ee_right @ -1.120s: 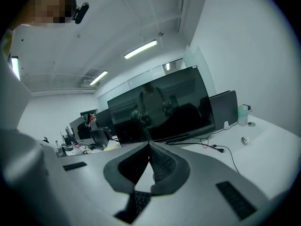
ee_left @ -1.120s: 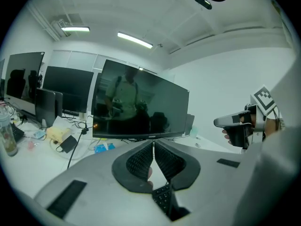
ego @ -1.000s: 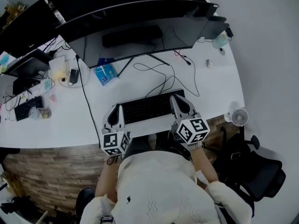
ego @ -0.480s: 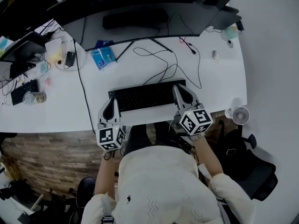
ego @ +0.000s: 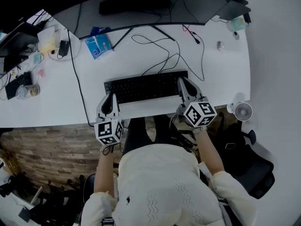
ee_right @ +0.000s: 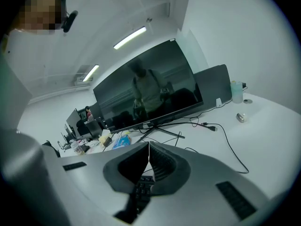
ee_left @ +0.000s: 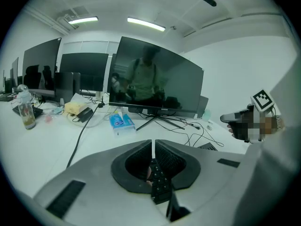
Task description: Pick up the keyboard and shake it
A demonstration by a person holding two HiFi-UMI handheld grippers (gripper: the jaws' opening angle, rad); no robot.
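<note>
Fingertips of the left gripper (ee_left: 153, 145) press together at their tips, clamped on the left end of the black keyboard (ego: 146, 86). Only a narrow strip of keys shows in the hollow behind the tips; the rest is blocked by the gripper's grey body. The right gripper (ee_right: 149, 147) is likewise closed on the keyboard's right end, with a few dark keys visible low in its hollow and everything else covered.

From the head view, the keyboard lies lengthwise between the two grippers, over the near edge of the white desk (ego: 141, 112), in front of the monitor (ee_left: 155, 79). I cannot tell whether it rests on the desk or hangs just clear of it.

Both hands are hidden under the marker cubes (ego: 200, 114). Each gripper points away from the person and tips a little downward. The forearms (ego: 209, 149) reach forward from either side of the torso, elbows bent. The monitor's top is cut off in the head view, and loose cables (ego: 164, 55) trail across the desk beneath it.
</note>
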